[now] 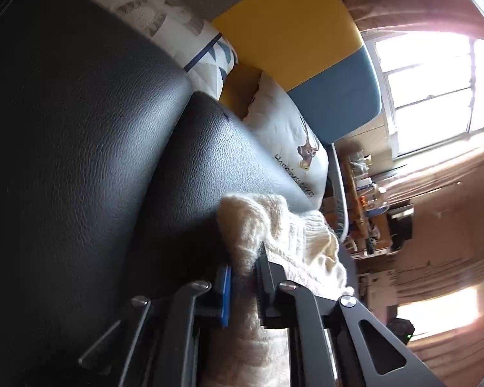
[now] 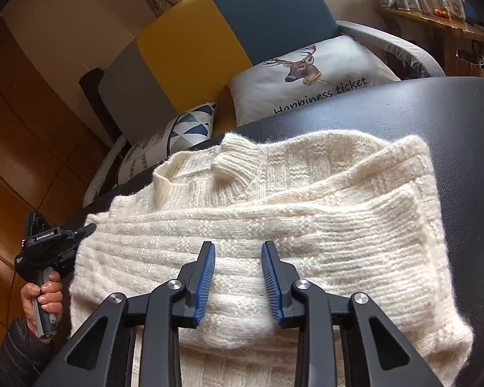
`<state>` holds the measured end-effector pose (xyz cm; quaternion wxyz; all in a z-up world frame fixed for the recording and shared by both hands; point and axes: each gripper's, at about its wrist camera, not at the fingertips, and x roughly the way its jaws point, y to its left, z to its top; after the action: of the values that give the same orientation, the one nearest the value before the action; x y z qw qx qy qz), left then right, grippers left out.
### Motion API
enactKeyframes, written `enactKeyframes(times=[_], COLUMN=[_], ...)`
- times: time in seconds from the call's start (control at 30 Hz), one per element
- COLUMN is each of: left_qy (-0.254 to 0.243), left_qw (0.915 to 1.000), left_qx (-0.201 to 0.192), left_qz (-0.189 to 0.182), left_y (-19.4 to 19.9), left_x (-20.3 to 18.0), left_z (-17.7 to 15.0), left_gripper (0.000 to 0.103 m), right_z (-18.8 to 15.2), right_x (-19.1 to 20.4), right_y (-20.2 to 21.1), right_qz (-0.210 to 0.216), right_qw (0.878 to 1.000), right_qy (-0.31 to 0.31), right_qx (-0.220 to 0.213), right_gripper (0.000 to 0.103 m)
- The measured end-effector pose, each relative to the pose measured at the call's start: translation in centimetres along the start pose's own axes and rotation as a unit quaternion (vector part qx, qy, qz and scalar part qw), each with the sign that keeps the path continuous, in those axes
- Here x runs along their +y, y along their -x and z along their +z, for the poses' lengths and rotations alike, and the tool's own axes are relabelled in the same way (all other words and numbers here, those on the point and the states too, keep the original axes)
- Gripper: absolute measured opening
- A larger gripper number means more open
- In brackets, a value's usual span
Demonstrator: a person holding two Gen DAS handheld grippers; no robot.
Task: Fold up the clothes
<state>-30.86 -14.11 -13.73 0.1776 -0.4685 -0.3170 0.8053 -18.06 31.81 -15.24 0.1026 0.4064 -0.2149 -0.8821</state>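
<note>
A cream knit sweater (image 2: 274, 219) lies folded on a black leather seat (image 2: 461, 122), collar toward the far side. My right gripper (image 2: 238, 246) hovers open over the sweater's near middle, its blue pads (image 2: 206, 277) apart with nothing between them. My left gripper (image 1: 245, 274) is shut on the sweater (image 1: 284, 232) at its left edge, and cloth bunches up between and over the fingers. The right wrist view shows the left gripper (image 2: 80, 230) at that edge, held by a hand (image 2: 43, 293) in a dark sleeve.
Behind the seat stands a yellow and blue chair back (image 2: 229, 25) with a deer cushion (image 2: 309, 77) and a triangle-patterned cushion (image 2: 180, 129). A wooden shelf (image 2: 435, 16) with small items is at the far right. A bright window (image 1: 435, 90) shows in the left wrist view.
</note>
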Motion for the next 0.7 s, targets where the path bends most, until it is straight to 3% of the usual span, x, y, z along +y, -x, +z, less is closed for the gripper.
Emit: enactKeyframes(times=[0.1, 0.2, 0.27, 0.37, 0.43, 0.57, 0.7], left_qy=[-0.059, -0.113, -0.107, -0.063, -0.048, -0.058, -0.06], left_qw=[0.9966, 0.9878, 0.9877, 0.9918, 0.9937, 0.9963, 0.9965], left_qx=[-0.01, -0.019, -0.02, -0.056, -0.08, -0.059, -0.058], left_qz=[0.056, 0.106, 0.112, 0.097, 0.062, -0.023, -0.004], left_y=[-0.6, -1.3, -0.7, 2.9, 5.3, 6.1, 4.7], left_x=[-1.5, -2.8, -2.4, -2.0, -2.4, -4.5, -3.4], left_z=[0.1, 0.1, -0.2, -0.7, -1.5, -4.2, -6.2], left_gripper=[0.012, 0.014, 0.019, 0.022, 0.022, 0.028, 0.028], right_z=[-1.1, -1.0, -1.1, -1.1, -1.1, -1.1, -1.3], right_x=[-0.2, -0.8, -1.1, -1.4, -1.4, -1.4, -1.7], right_y=[-0.4, -0.3, -0.2, -0.2, -0.2, -0.2, -0.1], right_qz=[0.005, 0.024, 0.035, 0.047, 0.048, 0.051, 0.063], right_qw=[1.0, 1.0, 0.999, 0.999, 0.998, 0.998, 0.997], right_qy=[0.019, 0.003, -0.005, -0.016, -0.019, -0.022, -0.034], right_qx=[-0.012, -0.015, -0.018, -0.022, -0.023, -0.026, -0.031], right_gripper=[0.03, 0.03, 0.03, 0.03, 0.03, 0.03, 0.03])
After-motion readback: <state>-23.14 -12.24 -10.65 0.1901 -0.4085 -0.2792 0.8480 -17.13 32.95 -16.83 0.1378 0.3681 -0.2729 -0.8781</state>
